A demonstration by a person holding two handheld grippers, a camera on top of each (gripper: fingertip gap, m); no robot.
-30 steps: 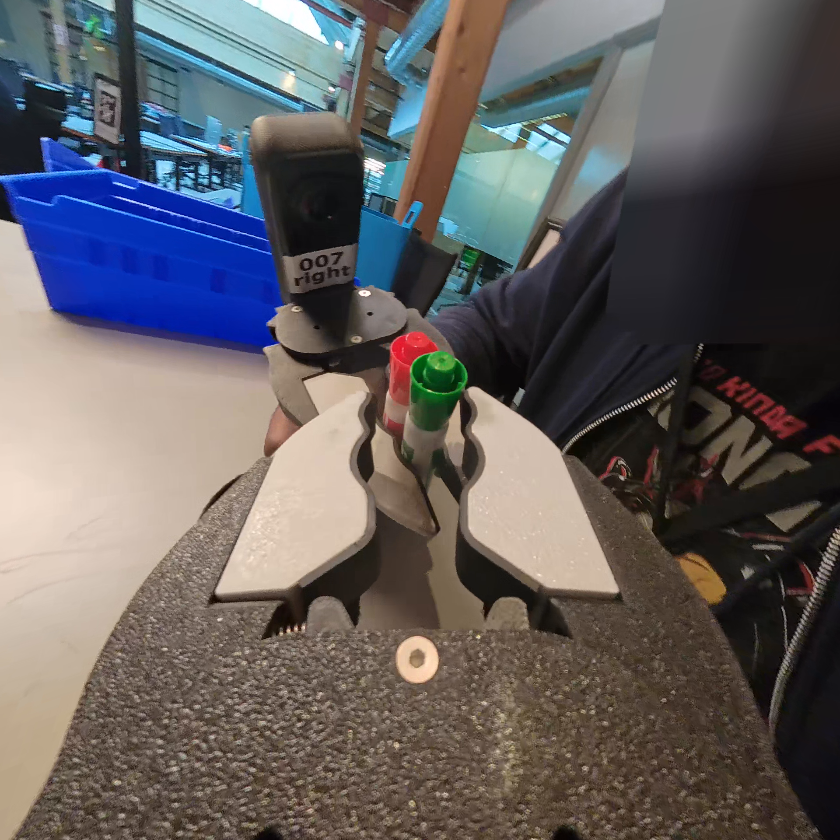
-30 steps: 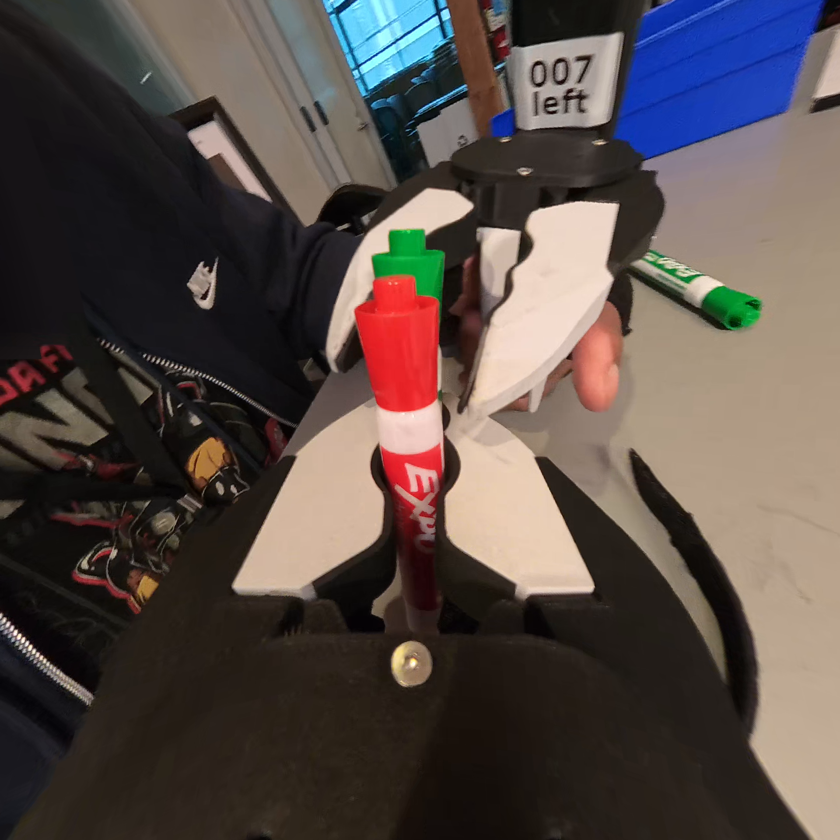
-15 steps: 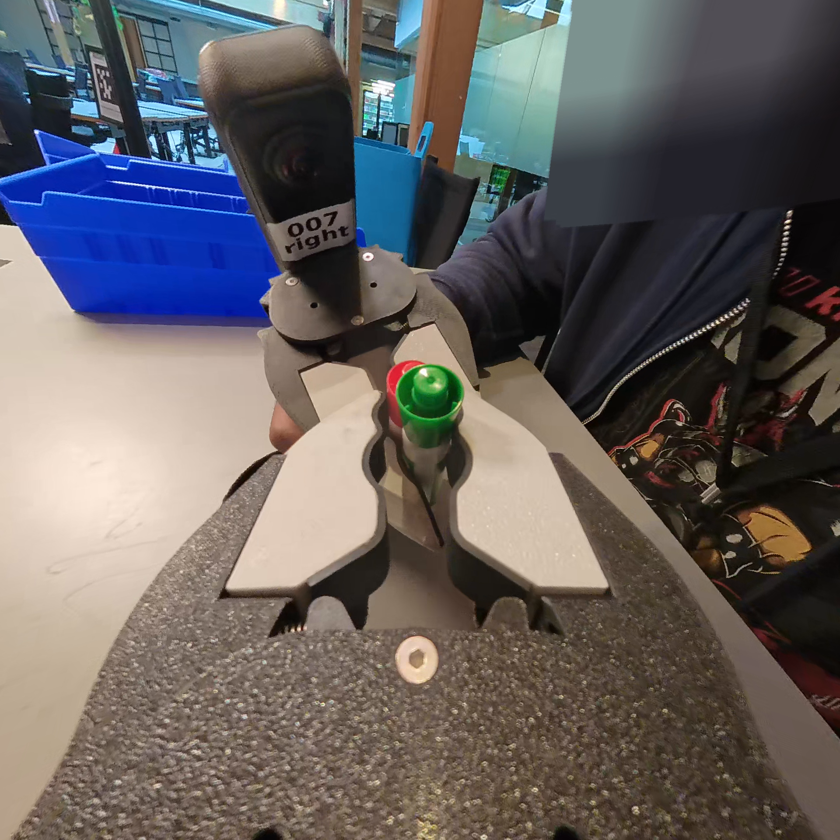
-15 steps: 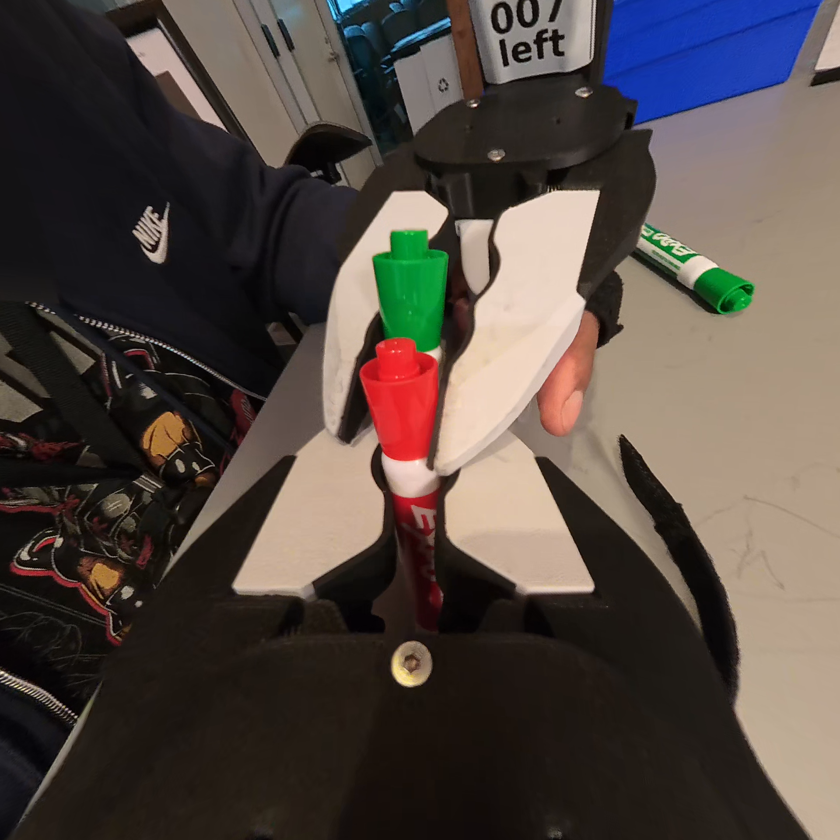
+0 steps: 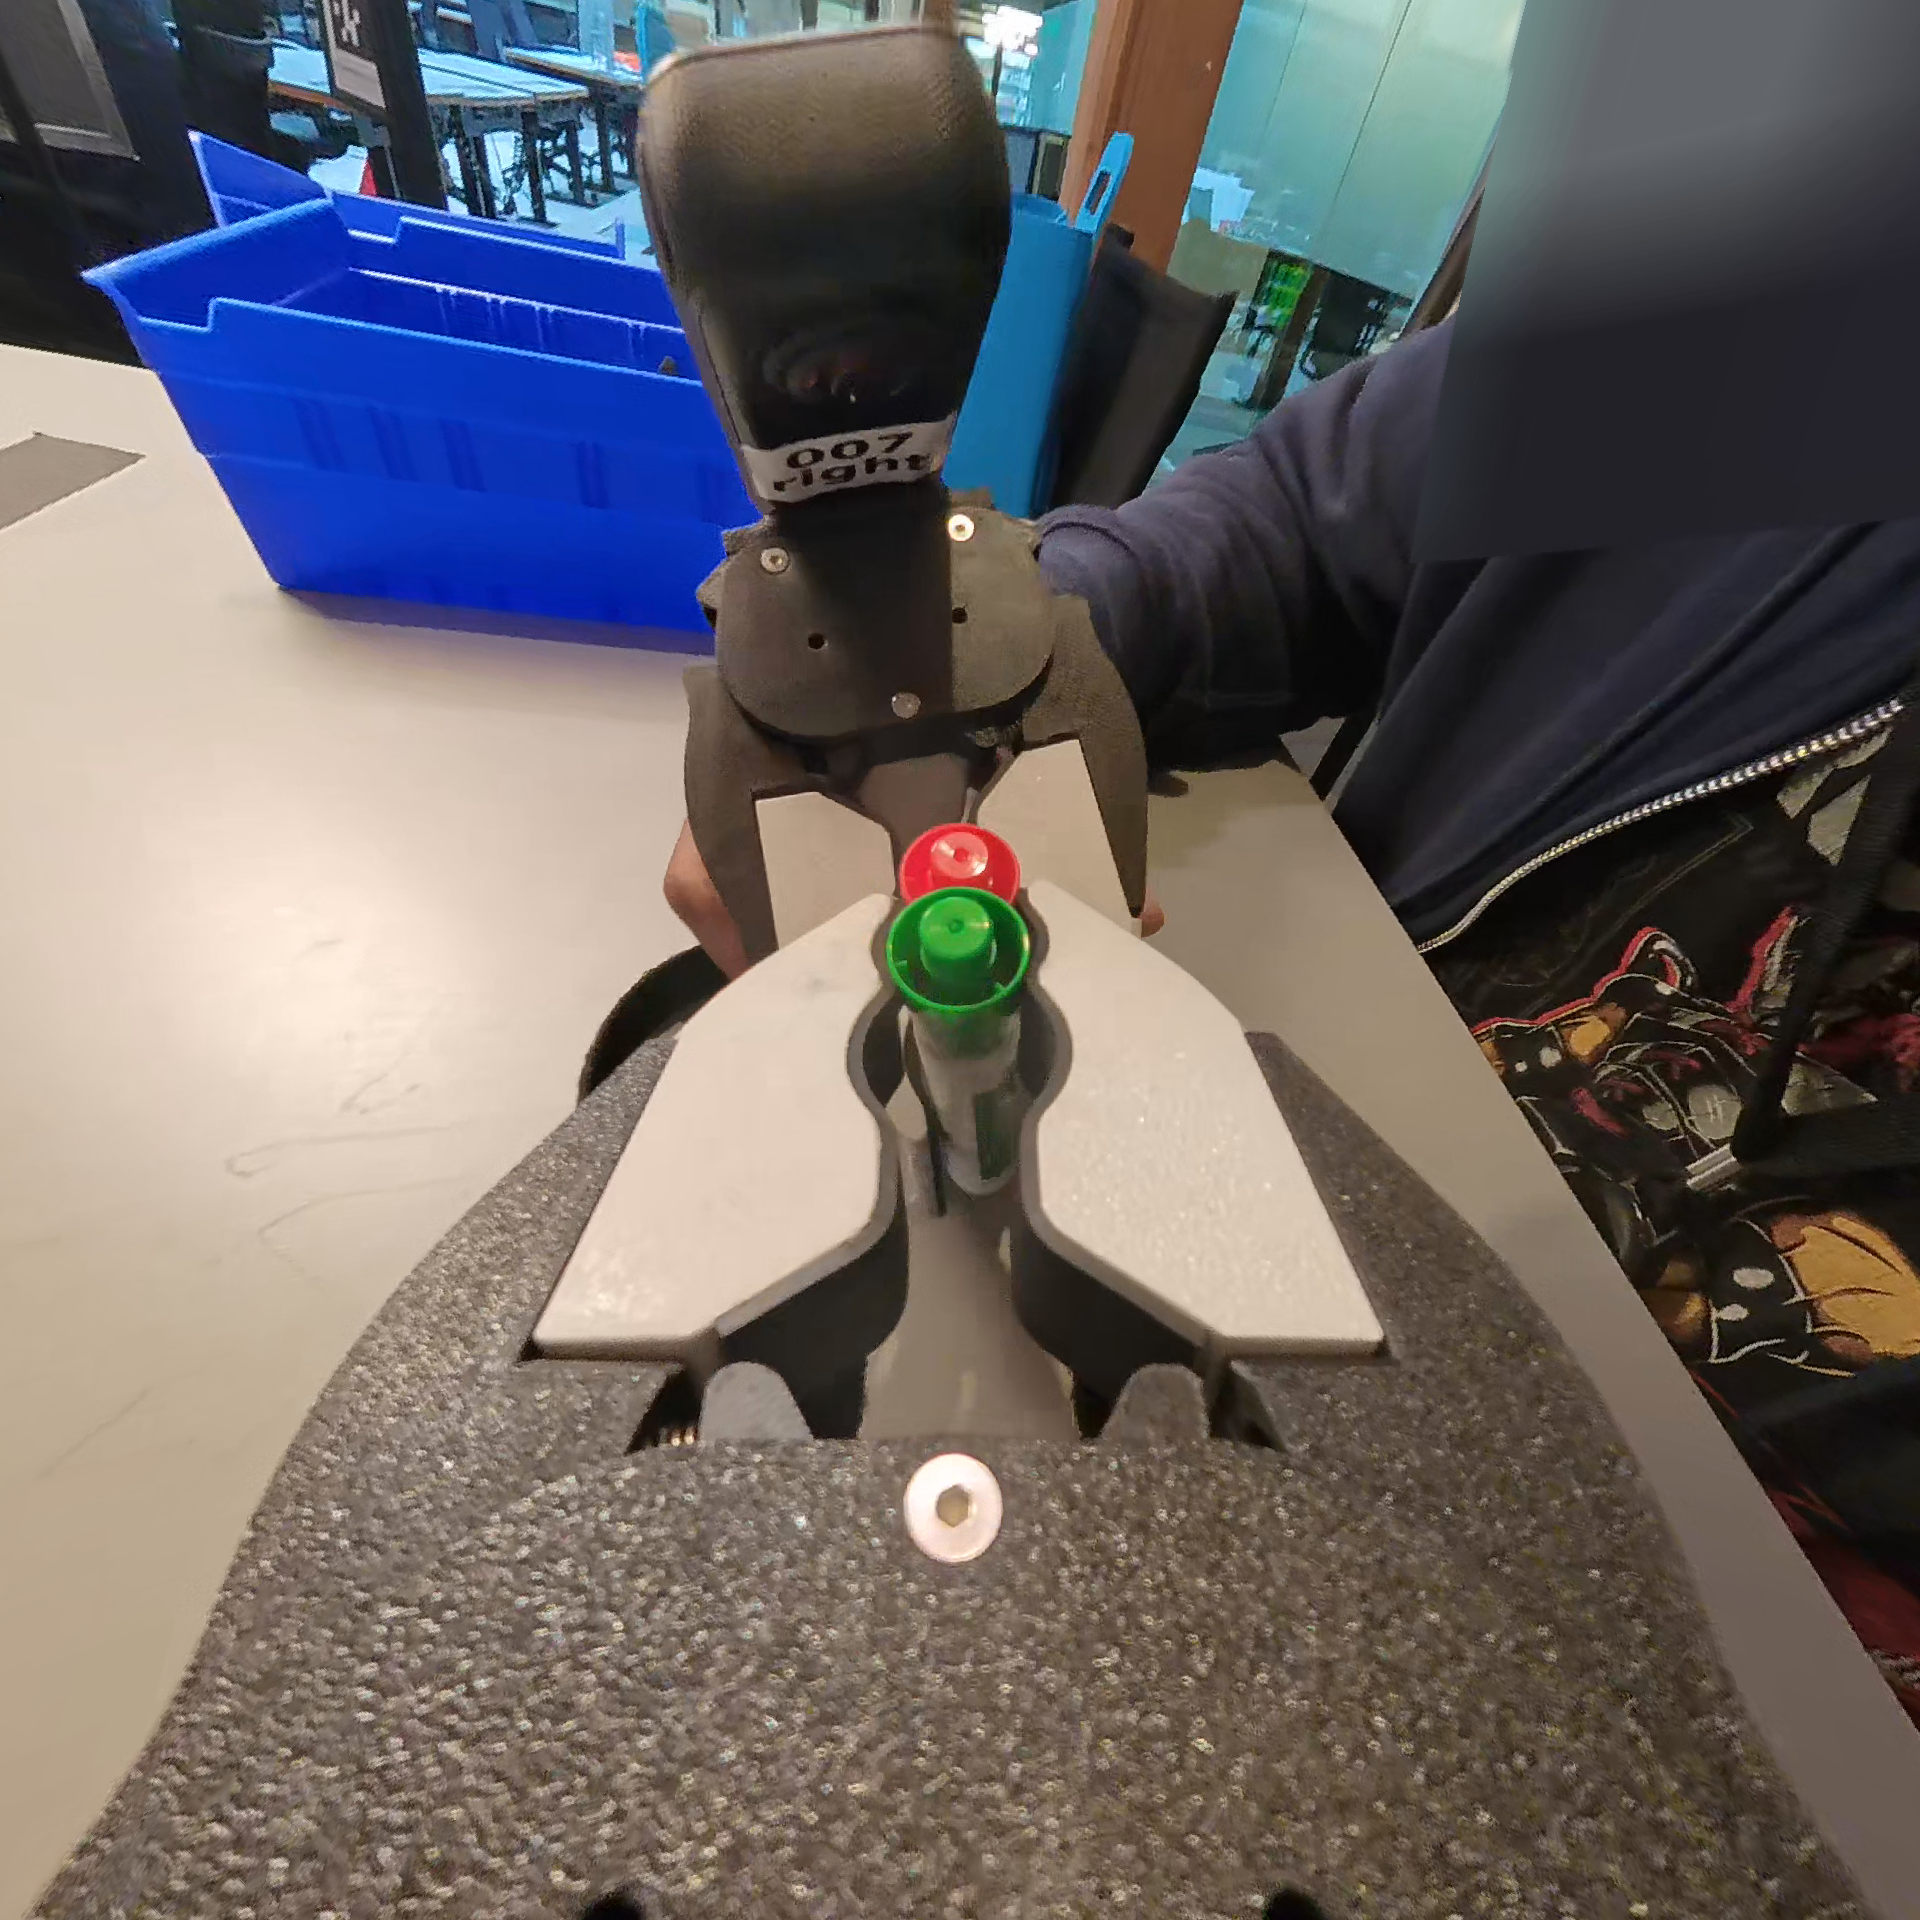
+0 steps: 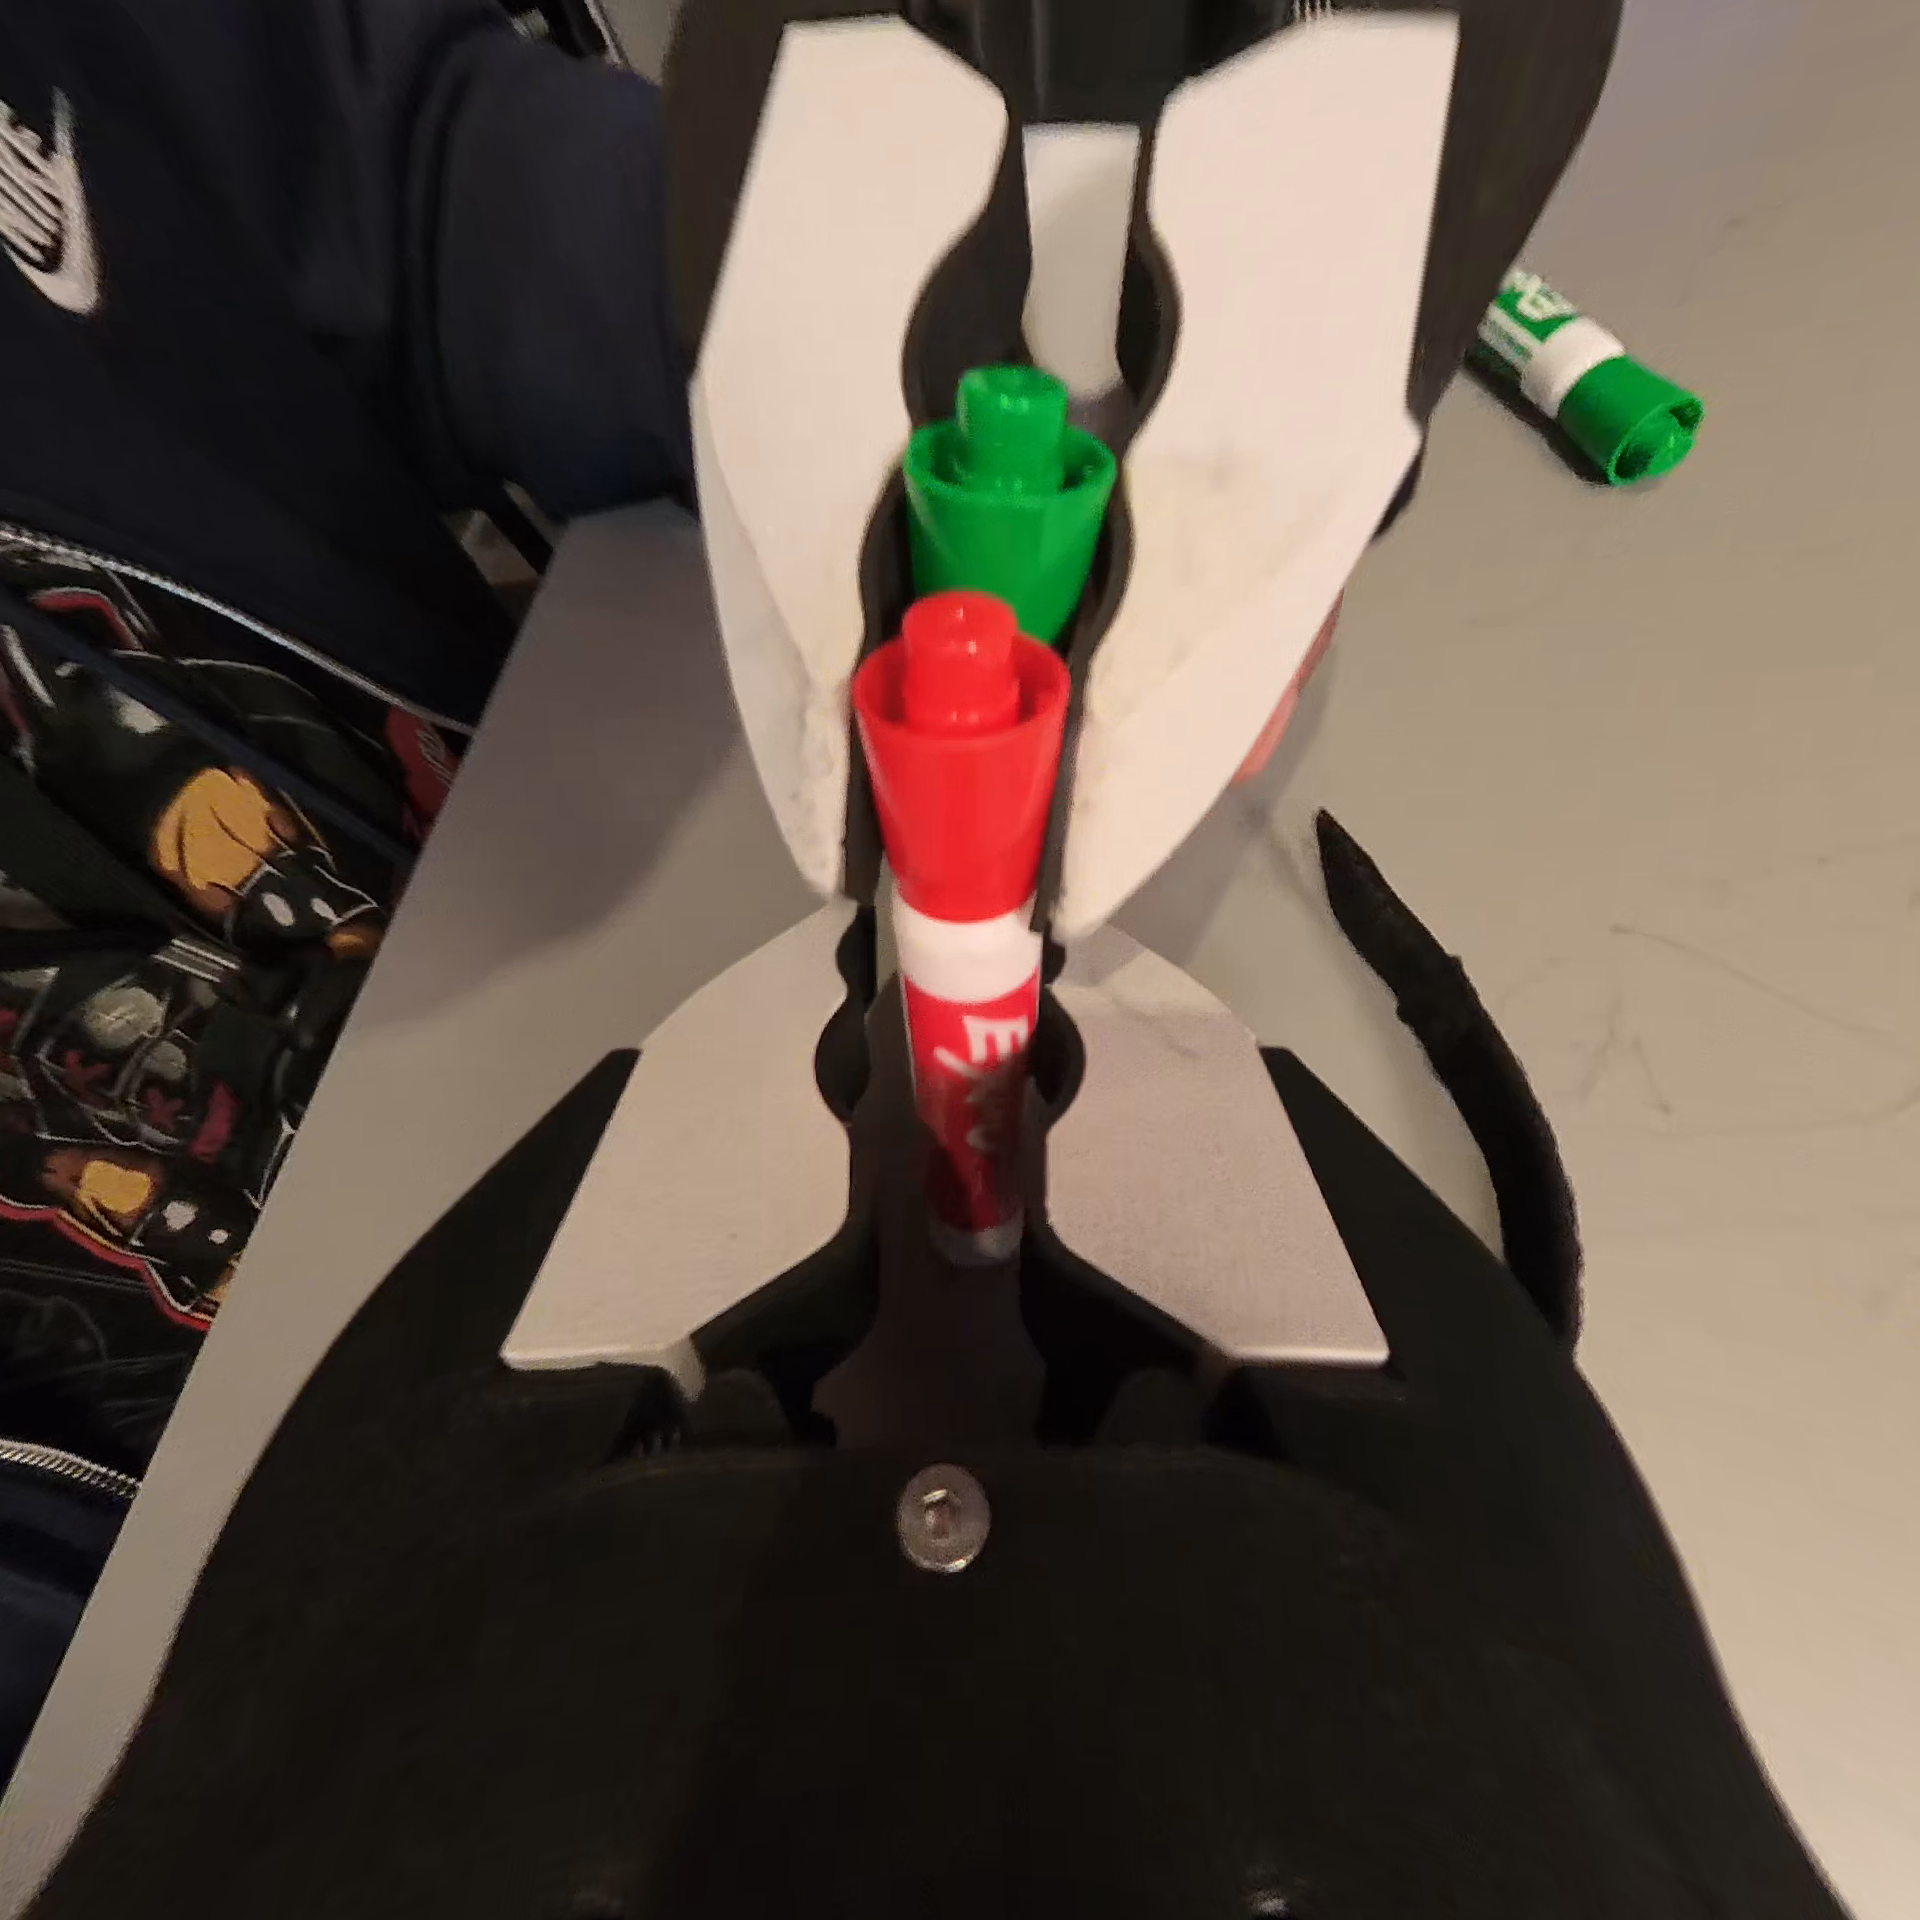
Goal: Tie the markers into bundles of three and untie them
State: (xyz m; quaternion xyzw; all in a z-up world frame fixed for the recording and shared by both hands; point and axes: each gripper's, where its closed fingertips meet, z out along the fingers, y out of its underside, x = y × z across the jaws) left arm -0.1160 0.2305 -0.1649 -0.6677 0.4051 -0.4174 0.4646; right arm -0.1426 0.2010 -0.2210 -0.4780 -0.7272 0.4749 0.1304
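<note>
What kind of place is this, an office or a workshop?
Probably a shared workshop or lab: stacked blue storage bins on a plain grey table, rows of work tables beyond, and glass partitions.

The left gripper [image 5: 956,997] is showing a speckled dark grey body, two pale grey finger plates with wavy inner edges, and one silver hex screw [image 5: 952,1507] at centre. The right gripper [image 6: 956,1049] is showing a black body, matching pale plates and a like screw [image 6: 943,1527]; from the left wrist view its round plate is carrying small screws beneath a black camera [image 5: 831,249] bearing a white label. The person is wearing a dark navy zip hoodie [image 5: 1558,675] over a black printed shirt [image 5: 1714,1195].
</note>
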